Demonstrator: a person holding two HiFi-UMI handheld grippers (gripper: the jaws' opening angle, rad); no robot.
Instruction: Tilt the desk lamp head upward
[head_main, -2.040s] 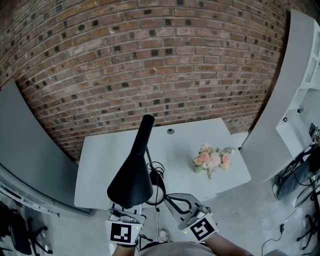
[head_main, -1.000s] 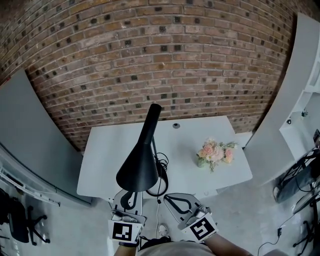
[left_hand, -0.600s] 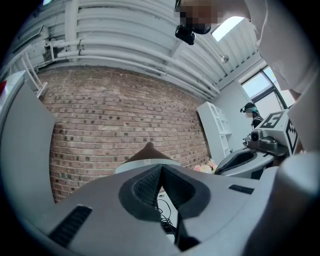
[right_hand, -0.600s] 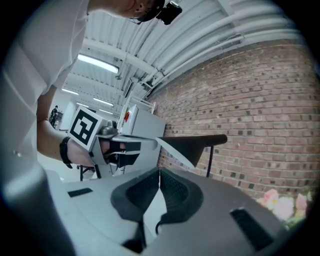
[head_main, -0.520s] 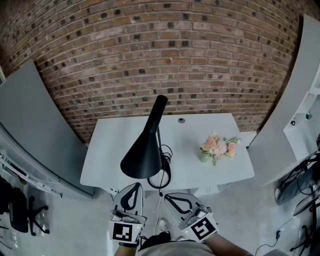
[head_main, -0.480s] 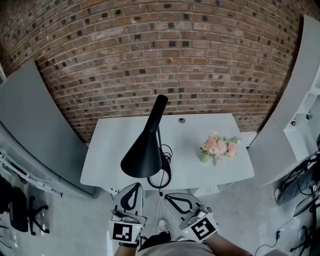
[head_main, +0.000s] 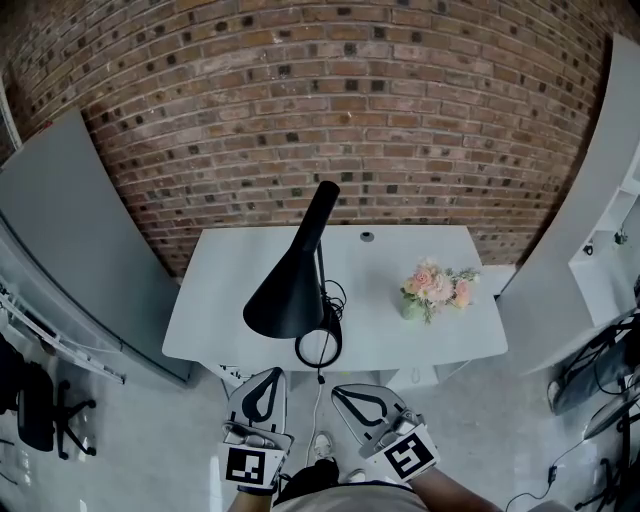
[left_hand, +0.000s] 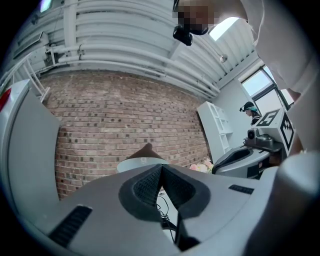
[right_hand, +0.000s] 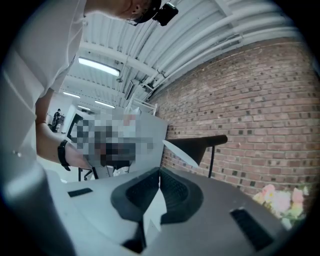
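A black desk lamp stands on the white desk (head_main: 225, 300). Its cone head (head_main: 292, 285) is tilted, the wide mouth towards me and the narrow end raised towards the wall; its ring base (head_main: 318, 348) sits near the desk's front edge. In the right gripper view the lamp head (right_hand: 200, 145) shows from the side, with its pale mouth facing left. Both grippers hang in front of the desk, apart from the lamp. My left gripper (head_main: 262, 378) (left_hand: 161, 169) is shut with nothing in it. My right gripper (head_main: 347, 393) (right_hand: 160, 174) is shut and empty too.
A small bunch of pink flowers (head_main: 436, 287) stands on the desk's right part. A black cable (head_main: 331, 300) loops by the lamp's stem. Grey partition panels (head_main: 75, 240) flank the desk, a brick wall (head_main: 330, 110) is behind it, and office chairs stand at both sides.
The view has drawn back from the desk. My left gripper, under the lamp head two seconds ago, now sits clear in front of the desk. The lamp stands free.
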